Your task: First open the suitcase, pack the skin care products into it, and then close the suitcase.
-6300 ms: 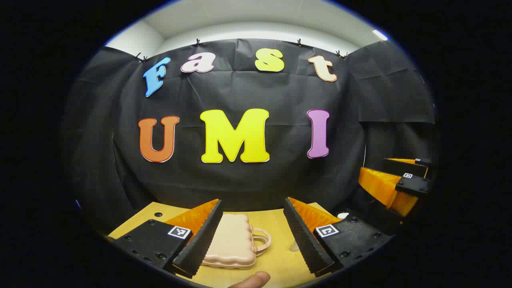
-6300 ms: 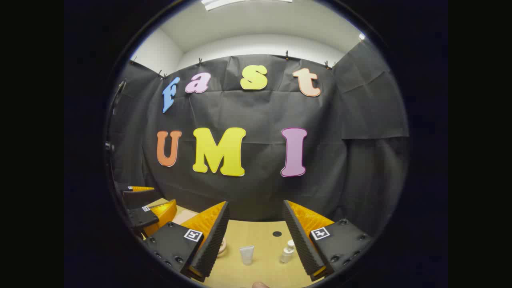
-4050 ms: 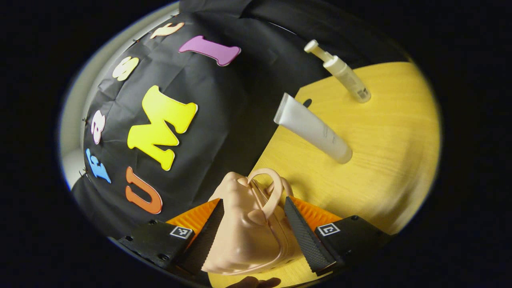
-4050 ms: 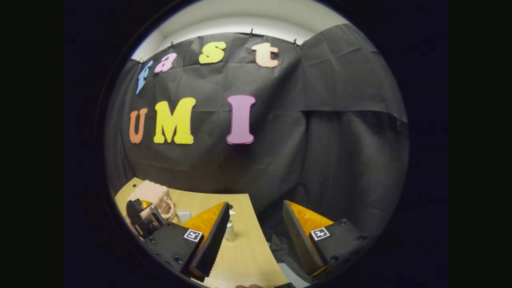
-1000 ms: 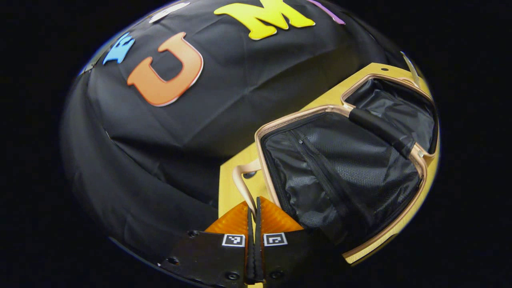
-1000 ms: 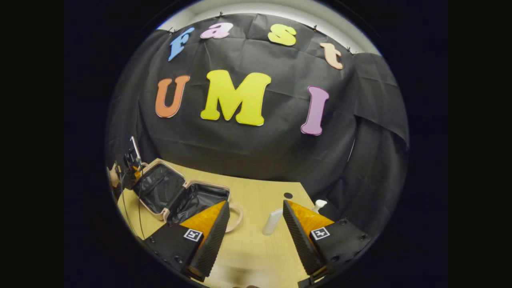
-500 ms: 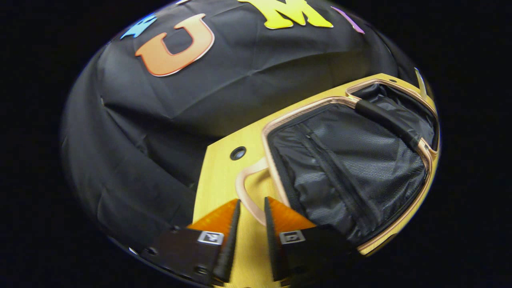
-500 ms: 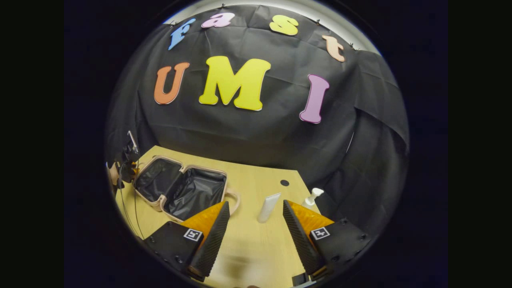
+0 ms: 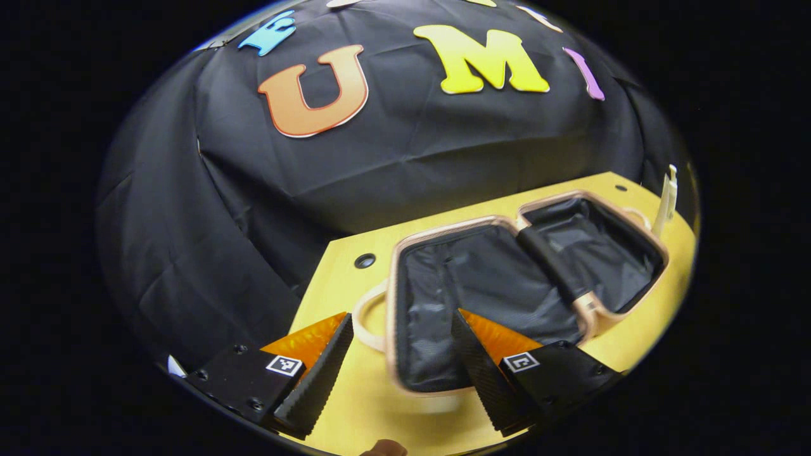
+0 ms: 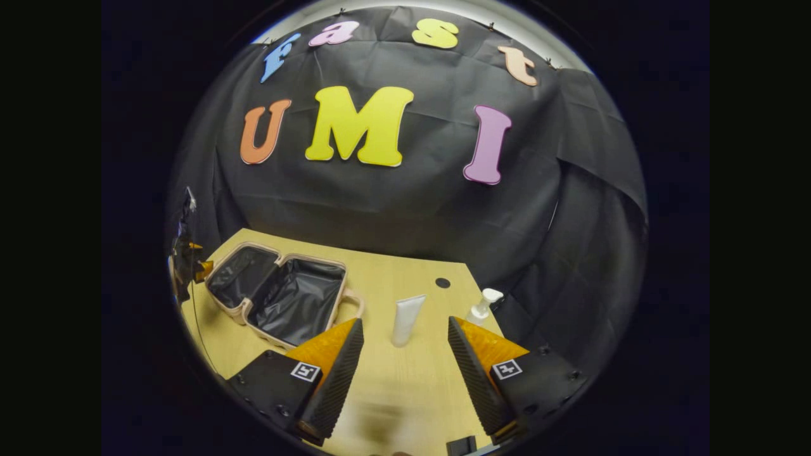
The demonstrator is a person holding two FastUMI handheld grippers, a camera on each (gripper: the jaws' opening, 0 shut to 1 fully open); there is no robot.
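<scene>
1. Suitcase [image 9: 507,285]: a small pink hard-shell case, lying fully open on the wooden desk [image 9: 355,297], both halves flat with black lining facing up. In the right gripper view the suitcase [image 10: 279,294] sits on the left part of the desk [image 10: 393,392].
2. Handle [image 9: 367,320]: a pink loop on the near half's edge, resting on the desk just ahead of the left claw.
3. Left claw [image 9: 399,361]: fingers spread wide apart, holding nothing; it hovers over the near edge of the suitcase.
4. Right claw [image 10: 402,373]: fingers spread wide apart, empty, above bare desk in front of the skin care products.
5. White tube [image 10: 405,320]: stands upright on its cap, to the right of the suitcase, apart from it.
6. Pump bottle [image 10: 479,307]: stands near the desk's right edge, right of the tube.
</scene>
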